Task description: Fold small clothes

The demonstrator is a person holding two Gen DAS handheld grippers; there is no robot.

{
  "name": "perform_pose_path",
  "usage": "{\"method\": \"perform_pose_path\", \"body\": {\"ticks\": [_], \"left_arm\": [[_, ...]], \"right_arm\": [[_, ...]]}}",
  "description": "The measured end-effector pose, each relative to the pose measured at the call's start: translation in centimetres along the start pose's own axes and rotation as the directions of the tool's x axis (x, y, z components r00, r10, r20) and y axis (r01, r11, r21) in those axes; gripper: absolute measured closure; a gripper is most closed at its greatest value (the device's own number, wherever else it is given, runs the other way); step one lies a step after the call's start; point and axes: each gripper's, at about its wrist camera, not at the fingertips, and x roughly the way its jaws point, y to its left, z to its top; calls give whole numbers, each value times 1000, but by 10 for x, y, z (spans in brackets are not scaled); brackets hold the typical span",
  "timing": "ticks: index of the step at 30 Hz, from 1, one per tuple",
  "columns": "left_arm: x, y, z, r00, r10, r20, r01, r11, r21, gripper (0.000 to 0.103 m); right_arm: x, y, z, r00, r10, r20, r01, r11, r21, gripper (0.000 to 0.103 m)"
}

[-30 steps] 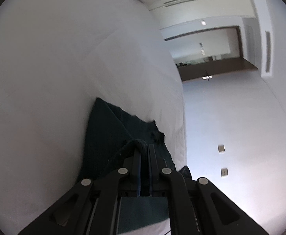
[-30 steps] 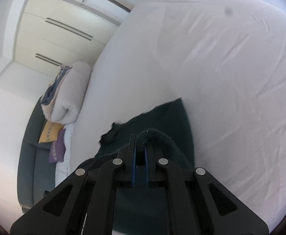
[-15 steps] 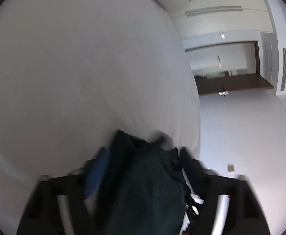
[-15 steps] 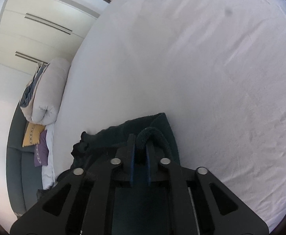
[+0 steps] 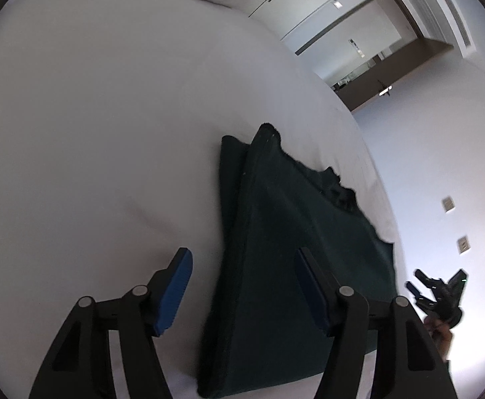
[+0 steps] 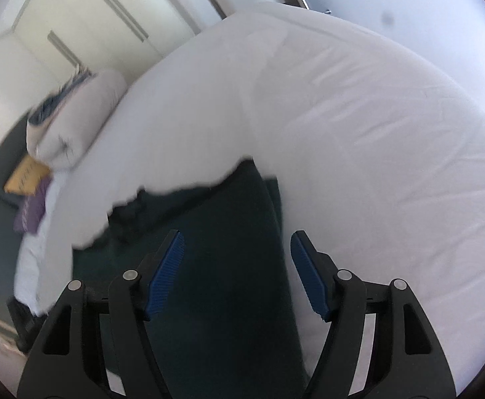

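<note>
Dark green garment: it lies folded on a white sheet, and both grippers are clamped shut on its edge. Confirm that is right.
Not quite. The dark green garment does lie folded on the white sheet, but neither gripper is clamped on it. The left wrist view shows the left gripper with blue pads apart, closing; the right wrist view shows the right gripper apart, opening. The cloth lies under both, untouched.

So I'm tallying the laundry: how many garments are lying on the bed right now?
1: a dark green garment lies on the white bed near its edge, below both sets of fingers. Others may lie outside these views.
</note>
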Motion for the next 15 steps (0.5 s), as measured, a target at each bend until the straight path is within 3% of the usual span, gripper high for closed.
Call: {"method": "perform_pose_path", "body": {"ticks": [5,7,9,10,15], "left_arm": [[5,-10,-10,999,32,-23,-30,997,78,46],[10,-10,-14,998,46,-34,-43,995,89,54],[9,-8,-16,997,56,-45,-52,995,89,74],[10,-6,-17,997,66,-50,-62,994,86,80],[3,-9,-21,997,78,-25,-75,992,103,89]], "right_arm": [[-15,-6,-39,999,-33,-23,31,998,-53,37],[-17,-10,-48,999,-39,-25,38,998,-47,37],[-33,-28,-58,1000,-20,-24,19,999,-25,37],[-35,-30,-62,1000,-12,-25,11,1000,-20,37],[-43,-31,-78,998,-26,-58,23,997,-68,38]]}}
